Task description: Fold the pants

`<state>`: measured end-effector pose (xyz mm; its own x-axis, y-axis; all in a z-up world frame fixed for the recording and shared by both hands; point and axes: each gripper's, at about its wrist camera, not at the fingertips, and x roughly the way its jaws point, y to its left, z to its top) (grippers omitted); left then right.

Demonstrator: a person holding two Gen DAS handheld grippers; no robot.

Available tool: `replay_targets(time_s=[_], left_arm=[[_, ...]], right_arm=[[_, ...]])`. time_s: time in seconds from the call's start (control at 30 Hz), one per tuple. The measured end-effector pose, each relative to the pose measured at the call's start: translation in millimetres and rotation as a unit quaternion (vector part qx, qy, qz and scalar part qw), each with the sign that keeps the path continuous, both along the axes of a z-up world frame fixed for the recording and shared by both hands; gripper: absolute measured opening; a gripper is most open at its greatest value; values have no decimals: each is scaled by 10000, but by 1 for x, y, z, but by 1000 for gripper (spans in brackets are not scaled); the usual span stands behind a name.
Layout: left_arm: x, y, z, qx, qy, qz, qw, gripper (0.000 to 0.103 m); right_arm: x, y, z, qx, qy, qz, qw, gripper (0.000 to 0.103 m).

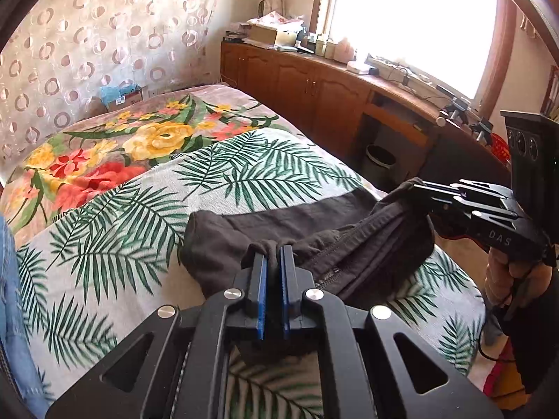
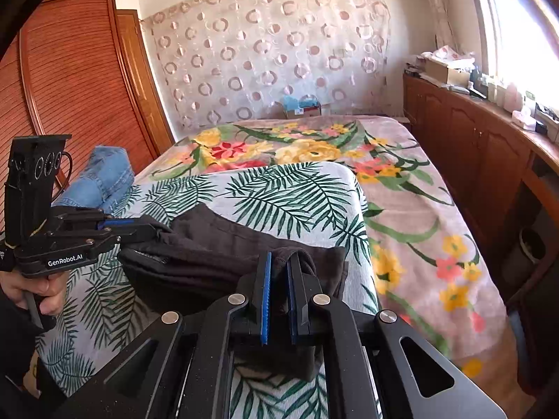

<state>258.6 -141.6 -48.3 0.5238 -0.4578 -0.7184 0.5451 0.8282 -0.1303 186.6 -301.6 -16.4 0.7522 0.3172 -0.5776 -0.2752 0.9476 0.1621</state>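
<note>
Dark grey pants (image 1: pixel 279 223) lie bunched on the palm-leaf cloth (image 1: pixel 122 230) on the bed. My left gripper (image 1: pixel 273 249) is shut on a fold of the pants at their near edge. My right gripper (image 1: pixel 415 188) shows at the right of the left wrist view, shut on the other end of the pants and lifting it a little. In the right wrist view the right gripper (image 2: pixel 279 258) pinches the dark fabric (image 2: pixel 216 241), and the left gripper (image 2: pixel 153 225) grips the pants at the left.
A floral blanket (image 1: pixel 157 136) covers the far part of the bed. Folded blue jeans (image 2: pixel 101 178) lie at the bed's left edge. Wooden cabinets (image 1: pixel 314 87) with clutter run under the window on the right. A bin (image 1: pixel 379 160) stands beside the bed.
</note>
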Motion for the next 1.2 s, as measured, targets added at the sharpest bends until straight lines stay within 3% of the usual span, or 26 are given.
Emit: replay_targets(time_s=[0.3,0.43,0.6,0.73,0.8,1.07,1.2], left_arm=[[19,-1,-15,-4,264,81,9996,8],[21,0,-14,20,307,81,9995,15],[14,6,-7,203,106,175,9996,46],[11,17,-4,129,115,226,9996,57],[9,19,-6,146,132,183,9996,69],[-6,7,-22,400,206,-131,9989,72],[0,3,-28,483,263,-52,9985,72]], right_arm=[[18,1,0,17,291,-36,9996,8],[20,0,5,43,357,-77,9993,9],[13,-3,14,-66,246,-266,9993,23],[3,-5,17,-138,218,-327,9991,27],[-1,-6,17,-168,220,-368,9989,32],[-9,-10,14,-323,435,-238,9982,38],[-3,-6,14,-423,524,-130,9976,38]])
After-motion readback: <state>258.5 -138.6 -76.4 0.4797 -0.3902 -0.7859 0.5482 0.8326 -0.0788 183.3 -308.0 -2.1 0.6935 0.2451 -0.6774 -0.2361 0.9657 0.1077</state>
